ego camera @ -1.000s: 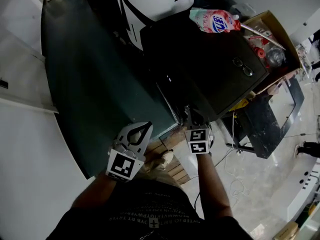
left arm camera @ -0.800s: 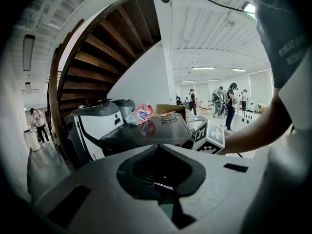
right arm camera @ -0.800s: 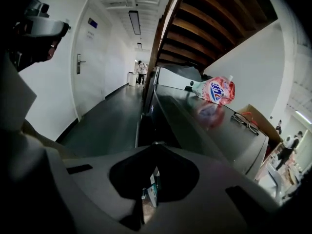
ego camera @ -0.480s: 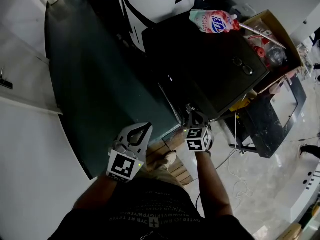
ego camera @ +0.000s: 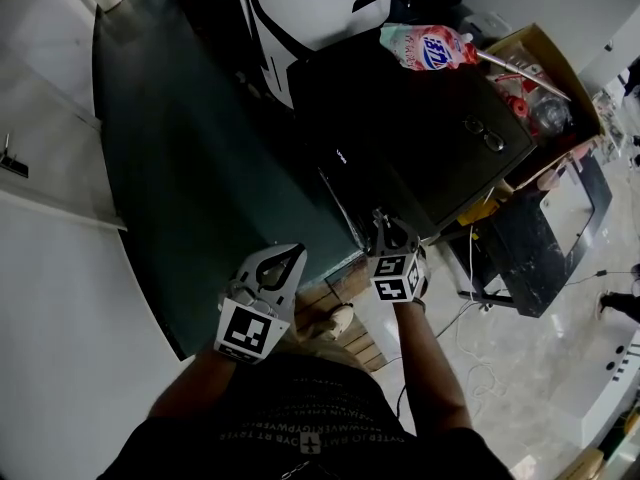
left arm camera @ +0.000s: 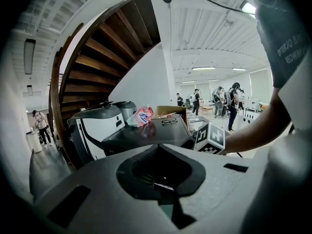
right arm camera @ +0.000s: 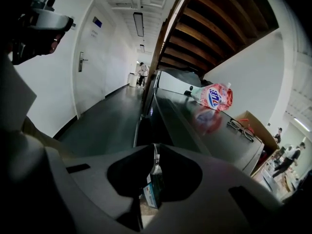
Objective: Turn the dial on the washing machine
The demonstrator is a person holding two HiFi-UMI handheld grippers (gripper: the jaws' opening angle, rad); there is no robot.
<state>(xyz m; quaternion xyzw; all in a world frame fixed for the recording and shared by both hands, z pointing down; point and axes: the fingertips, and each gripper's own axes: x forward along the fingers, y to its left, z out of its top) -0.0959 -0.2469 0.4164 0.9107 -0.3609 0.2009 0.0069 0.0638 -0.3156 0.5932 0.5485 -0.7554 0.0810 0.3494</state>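
Note:
The dark washing machine (ego camera: 420,118) stands in the middle of the head view. My right gripper (ego camera: 384,224) is at its front edge. The dial (right arm camera: 155,165) shows there as a thin silver rim between the fingertips of my right gripper (right arm camera: 155,150). Those jaws have just been opening a little, with the rim still held closely between them. My left gripper (ego camera: 296,252) hangs shut and empty to the left, apart from the machine. In the left gripper view its closed tips (left arm camera: 158,147) point toward the washing machine (left arm camera: 151,135).
A pink detergent pouch (ego camera: 430,46) and a pair of glasses (ego camera: 487,135) lie on the machine's lid. A cardboard box (ego camera: 545,78) of clutter stands to the right and a white appliance (ego camera: 310,8) behind. A dark green floor strip (ego camera: 190,168) runs along the left.
The right gripper's marker cube has rolled slightly at the washer's front. The left gripper has stayed in place.

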